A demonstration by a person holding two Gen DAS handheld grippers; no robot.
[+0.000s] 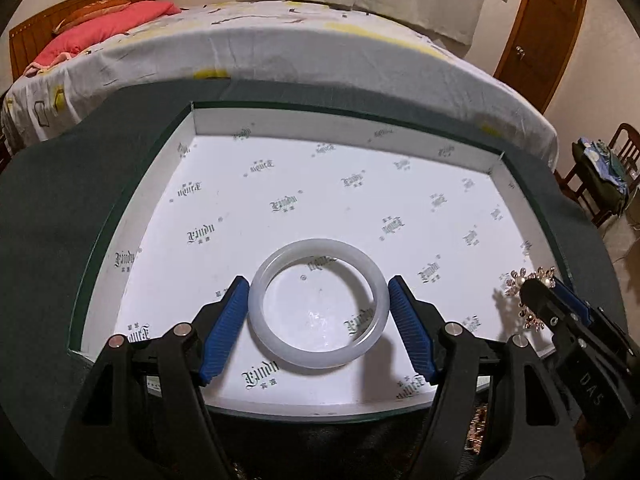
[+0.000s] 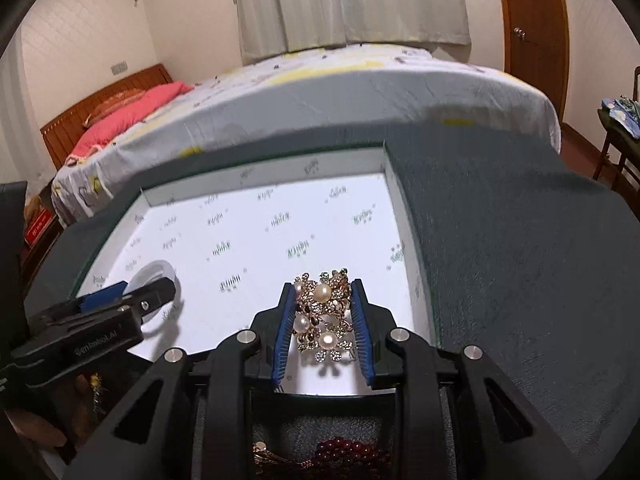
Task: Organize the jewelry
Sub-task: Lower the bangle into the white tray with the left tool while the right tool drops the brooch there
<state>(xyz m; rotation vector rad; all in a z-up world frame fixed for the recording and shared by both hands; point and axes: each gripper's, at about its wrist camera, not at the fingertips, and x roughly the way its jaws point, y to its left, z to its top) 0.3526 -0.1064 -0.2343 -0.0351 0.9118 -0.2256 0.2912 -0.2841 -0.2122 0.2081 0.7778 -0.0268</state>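
L tongs (image 1: 318,320) wide, pads flanking white bangle (image 1: 318,306), flat on box floor (image 1: 280,184), gap each side. R tongs (image 2: 323,326) narrow, holding pearl brooch (image 2: 322,316), long axis along fingers, over box's near-R corner; looks ready for set-down.

white translucent bangle (image 1: 318,305) lying flat on the printed white floor of the shallow box (image 1: 140,216), toward its near left. gold floral pearl bracelet (image 2: 322,317) held above the box's near right part, well apart from the bangle.
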